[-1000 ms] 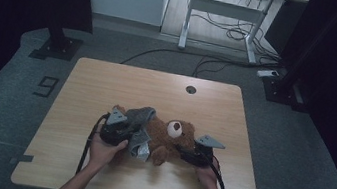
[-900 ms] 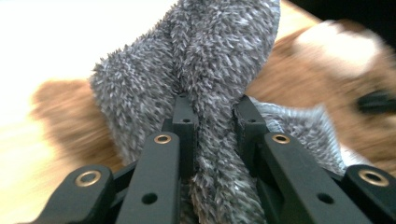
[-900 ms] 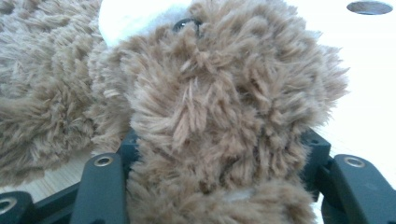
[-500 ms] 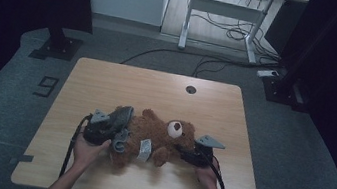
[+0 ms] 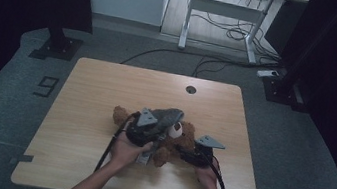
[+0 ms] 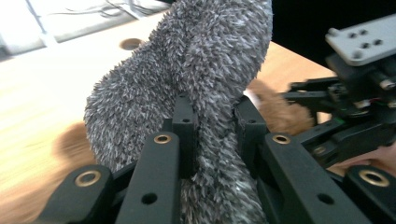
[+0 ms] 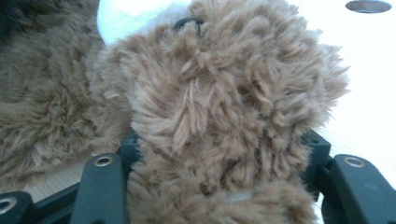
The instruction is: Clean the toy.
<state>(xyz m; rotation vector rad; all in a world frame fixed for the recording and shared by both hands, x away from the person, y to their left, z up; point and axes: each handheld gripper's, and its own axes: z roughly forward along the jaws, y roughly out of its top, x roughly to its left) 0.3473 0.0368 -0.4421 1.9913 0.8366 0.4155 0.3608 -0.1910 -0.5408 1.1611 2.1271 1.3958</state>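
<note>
Grey fuzzy cloth (image 6: 196, 79) pinched in left claw (image 6: 212, 135); teddy bear (image 7: 224, 116) clamped in right claw (image 7: 219, 154).

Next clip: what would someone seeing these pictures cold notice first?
The brown teddy bear lying near the front middle of the wooden table, with a gripper at work on each side. The left gripper is clamped on a fuzzy grey piece of fabric held above the bear, while the right gripper grips a tuft of the bear's brown fur. Beyond the table, cables sprawl on the floor under a white desk.
</note>
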